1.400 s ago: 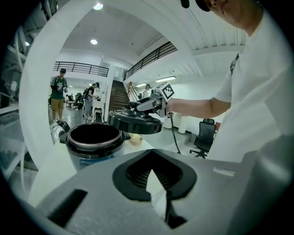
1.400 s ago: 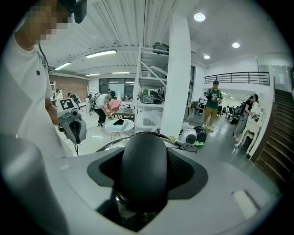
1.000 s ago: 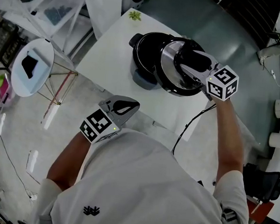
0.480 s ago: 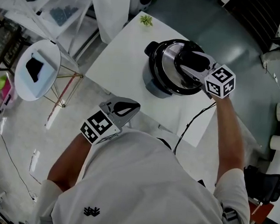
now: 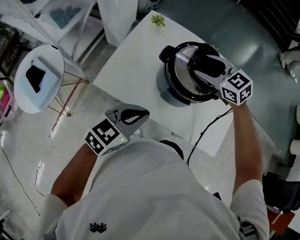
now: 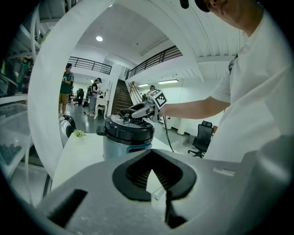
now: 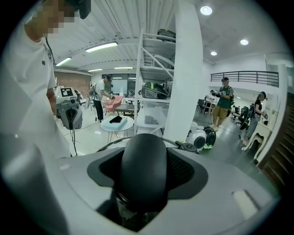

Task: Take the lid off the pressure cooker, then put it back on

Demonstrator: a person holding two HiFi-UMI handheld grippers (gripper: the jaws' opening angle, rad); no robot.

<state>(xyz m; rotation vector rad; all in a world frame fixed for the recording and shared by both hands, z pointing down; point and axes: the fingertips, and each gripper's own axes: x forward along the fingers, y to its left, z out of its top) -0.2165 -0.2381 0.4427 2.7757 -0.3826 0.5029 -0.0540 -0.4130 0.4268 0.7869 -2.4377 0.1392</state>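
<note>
Right now my right gripper (image 5: 199, 70) is clamped on the black handle (image 7: 138, 176) of the lid (image 5: 180, 60), its jaws spread fairly wide and pressing on the handle's two sides. The lid sits on top of the pressure cooker (image 5: 167, 91), which stands on the white table (image 5: 128, 63). My left gripper (image 5: 132, 114) hangs by the table's near edge, well apart from the cooker, close to the person's white shirt (image 5: 164, 201). Its jaws meet at the tips and hold nothing.

Open over bare table (image 5: 128, 74) left and near of pressure cooker (image 5: 166, 87), blocked by plant (image 5: 158, 20) far, cable (image 5: 205, 132) near right
</note>
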